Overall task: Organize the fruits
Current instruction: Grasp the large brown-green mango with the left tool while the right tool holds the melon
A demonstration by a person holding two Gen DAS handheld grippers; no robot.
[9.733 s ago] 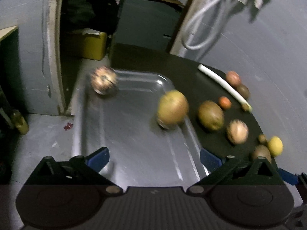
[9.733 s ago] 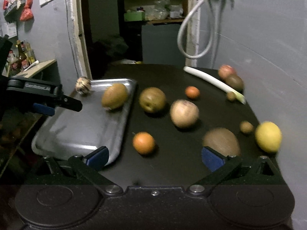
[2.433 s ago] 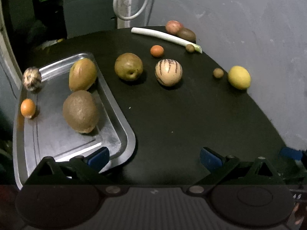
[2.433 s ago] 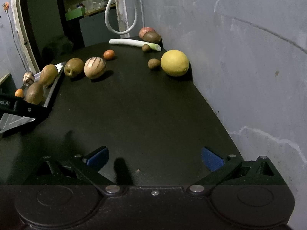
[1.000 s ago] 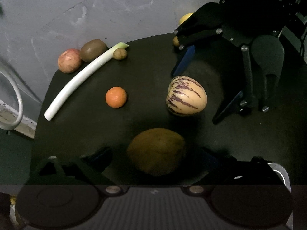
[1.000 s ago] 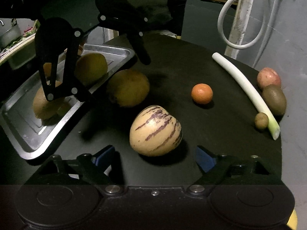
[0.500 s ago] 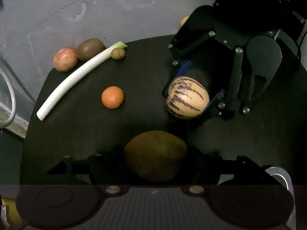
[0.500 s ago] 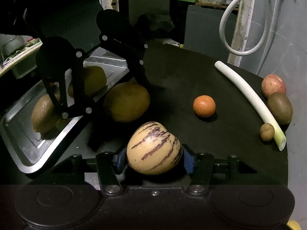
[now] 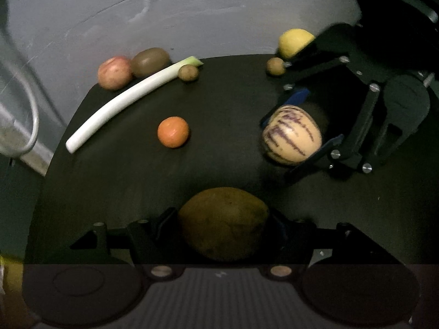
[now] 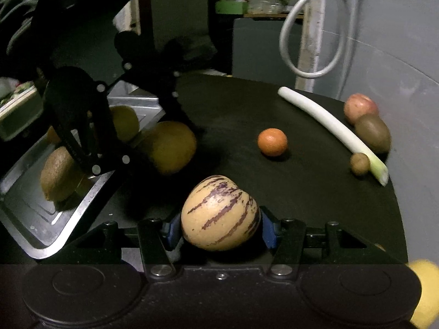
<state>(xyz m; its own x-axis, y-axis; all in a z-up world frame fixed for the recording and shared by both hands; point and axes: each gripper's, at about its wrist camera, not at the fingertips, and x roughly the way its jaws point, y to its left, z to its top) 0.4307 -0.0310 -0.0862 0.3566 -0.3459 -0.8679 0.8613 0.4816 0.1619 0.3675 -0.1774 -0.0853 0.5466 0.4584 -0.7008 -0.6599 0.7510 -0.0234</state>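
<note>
My left gripper (image 9: 221, 226) is shut on a round brownish-green fruit (image 9: 222, 223) on the black table; the right wrist view shows that same fruit (image 10: 171, 146) between the left gripper's black fingers. My right gripper (image 10: 219, 229) is shut on a cream fruit with purple stripes (image 10: 219, 213), which the left wrist view also shows as the striped fruit (image 9: 292, 134) between blue pads. The steel tray (image 10: 55, 227) at the left holds a brown kiwi-like fruit (image 10: 56, 178) and a green-yellow fruit (image 10: 124, 122), partly hidden by the left gripper.
On the table lie an orange (image 9: 173, 131), a white leek (image 9: 123, 101), a red apple (image 9: 114, 72), a kiwi (image 9: 151, 60), two small brown fruits (image 9: 188, 72) and a lemon (image 9: 295, 41) by the grey wall. A hose (image 10: 310, 27) hangs behind.
Both grippers went from open around their fruits to shut on them. The striped fruit and the brownish-green fruit now sit pinched between the pads; the hands have barely shifted.
</note>
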